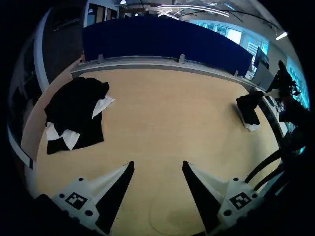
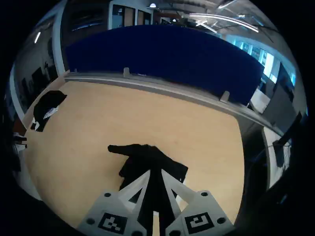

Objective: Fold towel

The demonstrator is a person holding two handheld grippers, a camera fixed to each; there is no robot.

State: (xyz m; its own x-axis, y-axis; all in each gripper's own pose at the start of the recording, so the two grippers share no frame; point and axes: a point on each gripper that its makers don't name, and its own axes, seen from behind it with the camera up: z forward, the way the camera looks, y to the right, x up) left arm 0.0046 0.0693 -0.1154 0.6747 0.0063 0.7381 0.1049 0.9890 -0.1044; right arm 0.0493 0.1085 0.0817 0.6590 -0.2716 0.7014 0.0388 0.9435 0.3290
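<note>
My right claw pinches the black towel; left claw wide, idle. Pickup step, I judge; next, lift and spread.

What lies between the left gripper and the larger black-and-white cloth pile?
Just bare wooden tabletop between the left gripper and that cloth pile, in the left gripper view.

I see a pale wood-look tabletop, smooth and matt. The towel is soft black cloth. The left gripper has matt white plastic fingers. The blue partition looks fabric-covered.
</note>
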